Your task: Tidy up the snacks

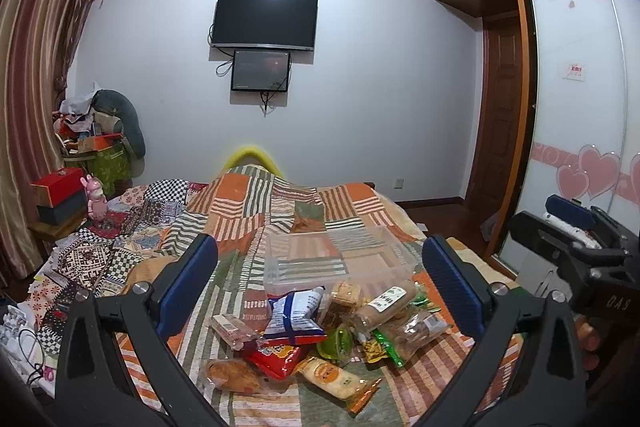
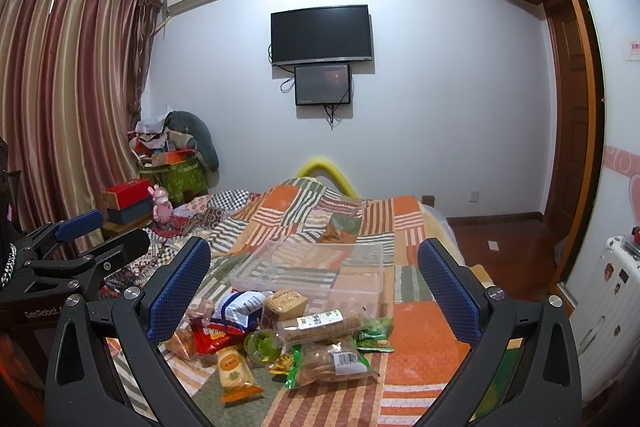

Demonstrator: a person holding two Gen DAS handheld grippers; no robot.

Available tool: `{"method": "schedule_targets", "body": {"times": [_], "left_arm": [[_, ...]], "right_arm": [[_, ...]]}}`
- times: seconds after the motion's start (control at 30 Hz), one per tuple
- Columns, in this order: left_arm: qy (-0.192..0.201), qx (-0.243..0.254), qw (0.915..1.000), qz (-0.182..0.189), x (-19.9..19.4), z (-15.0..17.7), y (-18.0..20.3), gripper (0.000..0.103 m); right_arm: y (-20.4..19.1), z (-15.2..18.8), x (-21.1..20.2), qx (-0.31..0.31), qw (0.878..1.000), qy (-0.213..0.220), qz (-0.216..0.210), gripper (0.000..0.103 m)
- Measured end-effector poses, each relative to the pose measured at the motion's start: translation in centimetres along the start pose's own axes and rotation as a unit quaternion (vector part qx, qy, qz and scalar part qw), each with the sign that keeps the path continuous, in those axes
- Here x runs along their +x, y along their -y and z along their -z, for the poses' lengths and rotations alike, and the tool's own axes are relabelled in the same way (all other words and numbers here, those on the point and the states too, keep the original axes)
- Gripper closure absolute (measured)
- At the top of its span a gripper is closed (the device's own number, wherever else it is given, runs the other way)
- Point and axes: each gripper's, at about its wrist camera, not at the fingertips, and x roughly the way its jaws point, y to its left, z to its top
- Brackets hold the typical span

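A heap of snack packets (image 1: 316,335) lies on the patchwork bedspread, also in the right wrist view (image 2: 280,339). It includes a blue-white bag (image 1: 294,315), a red bag (image 1: 276,353), a yellow cracker pack (image 1: 336,381) and a long biscuit sleeve (image 2: 320,325). An empty clear plastic bin (image 1: 336,259) stands just behind the heap, also in the right wrist view (image 2: 312,271). My left gripper (image 1: 320,279) is open and empty above the heap. My right gripper (image 2: 314,283) is open and empty, to its right.
The bed (image 1: 280,203) fills the middle. A cluttered nightstand with boxes and a pink toy (image 1: 94,203) stands at left by the curtains. A wardrobe (image 1: 580,107) and wooden floor lie at right. A white suitcase (image 2: 608,307) stands near the right gripper.
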Motion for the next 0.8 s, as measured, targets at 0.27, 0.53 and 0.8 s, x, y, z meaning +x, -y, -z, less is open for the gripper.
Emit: {"method": "schedule_targets", "body": {"times": [0.27,0.53,0.8], "left_arm": [[-0.039,0.014,0.9985,-0.034,2.0,2.1,-2.4,0.000],[-0.138,-0.001,0.9891,-0.050,5.6,5.5,-7.8,0.005],[-0.251,-0.009,0.9673,-0.036,9.8,10.4,-11.6,0.005]], "right_arm": [[1.1,1.4,1.9,0.009,0.999,-0.050,0.000,0.000],[2.6,4.8,5.2,0.011,0.991,-0.134,0.010,0.000],[3.3,7.2,8.4,0.020,0.976,-0.215,0.010,0.000]]}}
